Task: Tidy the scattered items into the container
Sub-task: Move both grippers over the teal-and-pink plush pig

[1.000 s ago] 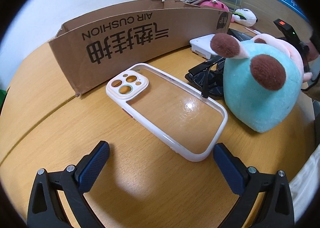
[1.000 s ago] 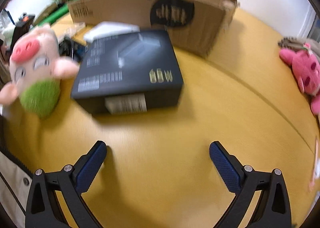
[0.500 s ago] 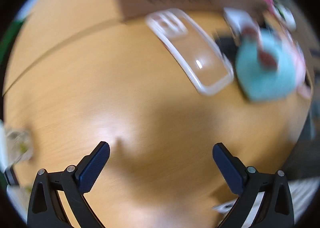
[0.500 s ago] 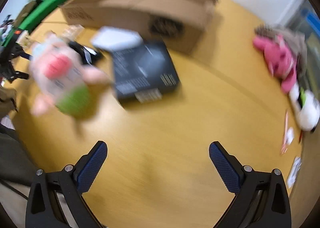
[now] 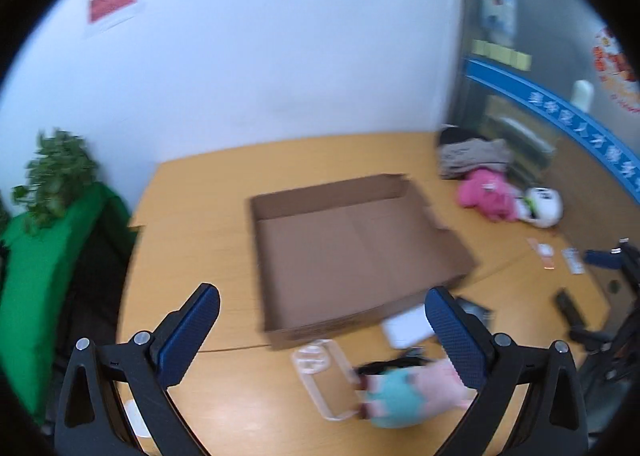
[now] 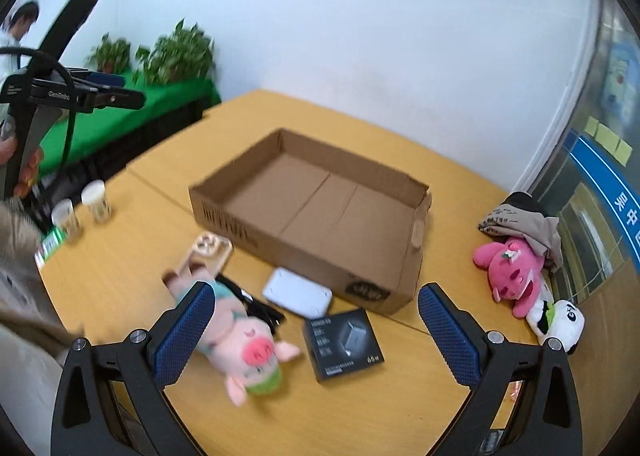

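An empty, shallow cardboard box (image 6: 312, 196) (image 5: 348, 248) sits in the middle of the wooden table. In front of it lie a pig plush (image 6: 240, 340) (image 5: 404, 392), a clear phone case (image 6: 210, 252) (image 5: 324, 380), a white flat device (image 6: 298, 292) (image 5: 406, 326), a black carton (image 6: 342, 338) and a black tangle of cable (image 6: 258, 306). Both grippers hover high above the table. My left gripper (image 5: 322, 336) is open and holds nothing. My right gripper (image 6: 316, 334) is open too, with nothing between its fingers.
A pink plush (image 6: 510, 268), a panda plush (image 6: 558, 320) and folded clothes (image 6: 524, 216) lie at the table's right. Two small jars (image 6: 82, 208) stand at the left edge. Potted plants (image 6: 176, 52) sit on a green-covered bench behind. A person's sleeve (image 6: 24, 296) shows at the left.
Both grippers have risen far above the table and tilted up, so the whole box and the wall behind now show. Both stay open. The items have not moved.
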Action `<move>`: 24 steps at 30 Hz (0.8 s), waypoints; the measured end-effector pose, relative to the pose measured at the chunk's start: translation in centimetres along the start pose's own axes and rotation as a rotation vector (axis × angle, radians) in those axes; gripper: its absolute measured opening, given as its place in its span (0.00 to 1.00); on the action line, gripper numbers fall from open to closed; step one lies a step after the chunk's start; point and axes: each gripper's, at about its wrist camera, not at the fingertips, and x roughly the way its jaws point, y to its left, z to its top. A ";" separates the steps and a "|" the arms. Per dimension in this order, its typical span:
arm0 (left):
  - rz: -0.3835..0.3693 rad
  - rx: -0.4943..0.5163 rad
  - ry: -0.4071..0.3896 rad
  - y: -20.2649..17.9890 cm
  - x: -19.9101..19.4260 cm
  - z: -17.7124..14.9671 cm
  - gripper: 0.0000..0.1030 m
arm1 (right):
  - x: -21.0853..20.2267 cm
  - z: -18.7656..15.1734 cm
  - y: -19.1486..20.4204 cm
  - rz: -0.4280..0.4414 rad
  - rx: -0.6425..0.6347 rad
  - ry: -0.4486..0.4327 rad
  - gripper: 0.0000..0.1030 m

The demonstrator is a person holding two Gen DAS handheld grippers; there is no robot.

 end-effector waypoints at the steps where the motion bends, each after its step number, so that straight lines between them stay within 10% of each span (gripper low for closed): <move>1: -0.033 0.000 0.018 -1.0 0.0 0.3 0.99 | -0.6 0.5 -0.2 0.016 0.026 -0.006 1.00; 13: 0.004 0.036 0.214 -9.7 3.1 -3.0 0.99 | -6.3 8.2 -6.2 0.228 0.503 -0.267 1.00; 24: 0.130 0.022 0.192 -13.0 4.9 -3.5 0.99 | 5.9 0.9 -7.9 0.280 1.149 0.132 1.00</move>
